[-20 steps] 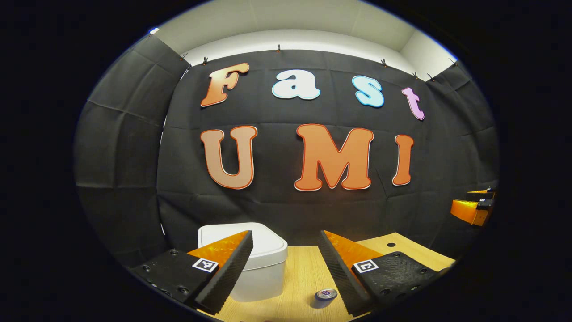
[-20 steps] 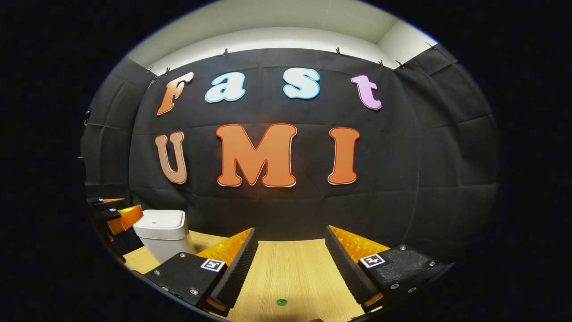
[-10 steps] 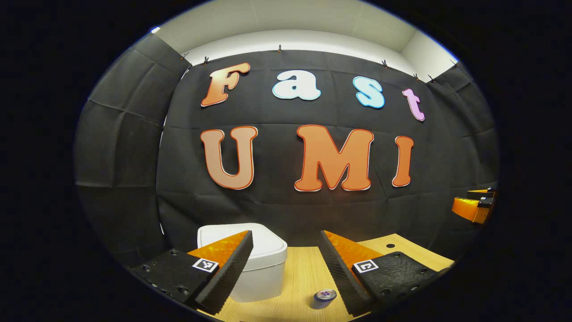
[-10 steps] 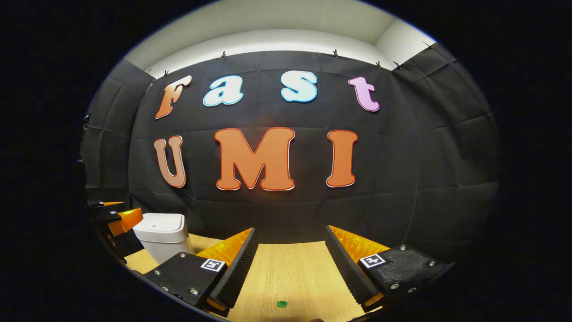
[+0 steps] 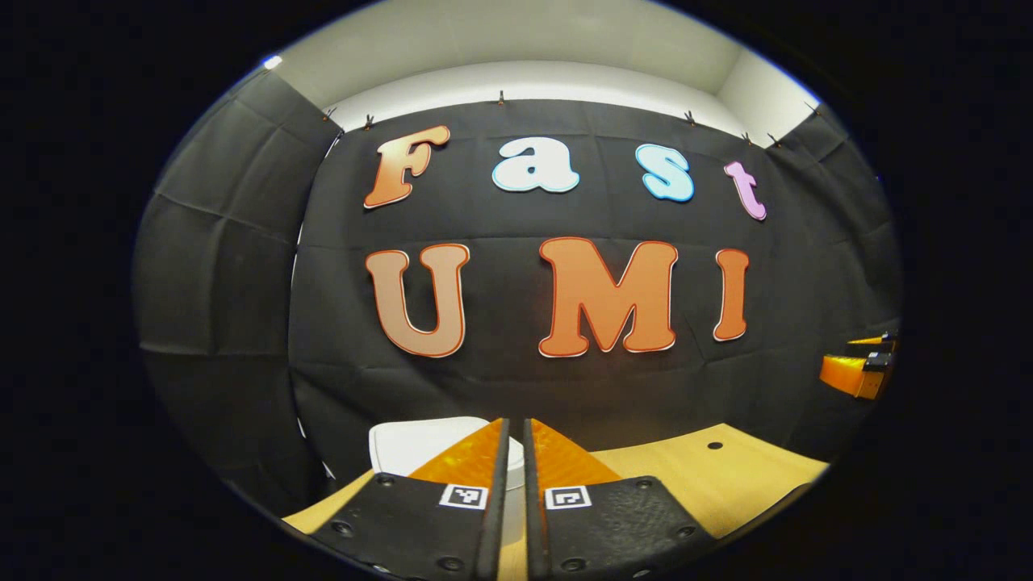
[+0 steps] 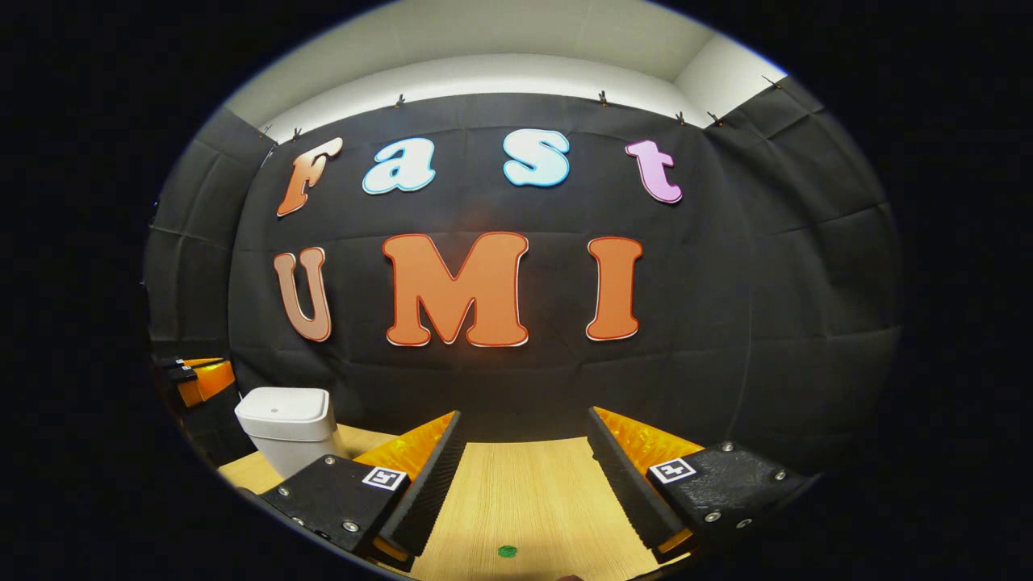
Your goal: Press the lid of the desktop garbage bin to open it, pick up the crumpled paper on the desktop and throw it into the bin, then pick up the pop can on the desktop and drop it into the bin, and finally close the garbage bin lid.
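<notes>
Left tool (image 5: pixel 512 452) fingers nearly together, empty, before white bin (image 5: pixel 403 444), right tool (image 6: pixel 524 460) wide apart, empty.

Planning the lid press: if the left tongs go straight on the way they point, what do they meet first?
Probably the bin: its closed white lid sits just beyond the shut left tongs, slightly to their left. Depth is unclear, so they might skim its right edge.
</notes>
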Demonstrator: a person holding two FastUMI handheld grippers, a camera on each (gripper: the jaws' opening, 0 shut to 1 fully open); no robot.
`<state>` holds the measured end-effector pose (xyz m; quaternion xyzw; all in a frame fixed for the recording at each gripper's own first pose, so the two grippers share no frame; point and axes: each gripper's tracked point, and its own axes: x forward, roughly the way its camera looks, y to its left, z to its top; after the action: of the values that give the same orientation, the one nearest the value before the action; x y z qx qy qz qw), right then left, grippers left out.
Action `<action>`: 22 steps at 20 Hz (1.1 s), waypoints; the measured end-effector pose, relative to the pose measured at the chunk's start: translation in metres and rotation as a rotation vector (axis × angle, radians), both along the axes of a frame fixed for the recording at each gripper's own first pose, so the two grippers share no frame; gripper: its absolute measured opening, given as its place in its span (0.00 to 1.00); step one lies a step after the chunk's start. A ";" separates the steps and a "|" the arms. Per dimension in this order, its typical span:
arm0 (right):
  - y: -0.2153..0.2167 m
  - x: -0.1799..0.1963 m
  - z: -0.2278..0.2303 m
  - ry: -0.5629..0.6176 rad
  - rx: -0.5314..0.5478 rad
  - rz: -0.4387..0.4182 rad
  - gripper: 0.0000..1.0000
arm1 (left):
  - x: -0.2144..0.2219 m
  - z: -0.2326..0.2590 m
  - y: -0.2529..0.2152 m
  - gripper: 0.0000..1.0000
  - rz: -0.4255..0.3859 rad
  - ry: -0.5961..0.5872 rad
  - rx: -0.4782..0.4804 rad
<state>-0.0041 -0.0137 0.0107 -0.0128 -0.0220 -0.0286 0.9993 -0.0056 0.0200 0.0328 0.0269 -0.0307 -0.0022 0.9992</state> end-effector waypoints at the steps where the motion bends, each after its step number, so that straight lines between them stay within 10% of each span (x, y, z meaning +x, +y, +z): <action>1: 0.002 0.001 -0.001 0.004 0.003 0.004 0.93 | 0.004 -0.001 -0.001 0.05 -0.006 0.011 0.010; 22: 0.014 0.023 -0.034 0.100 -0.014 0.038 0.94 | 0.119 -0.067 0.073 0.00 -0.053 0.434 -0.041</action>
<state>0.0190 0.0007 -0.0233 -0.0207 0.0273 -0.0088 0.9994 0.1139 0.0933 -0.0338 0.0049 0.1845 -0.0338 0.9822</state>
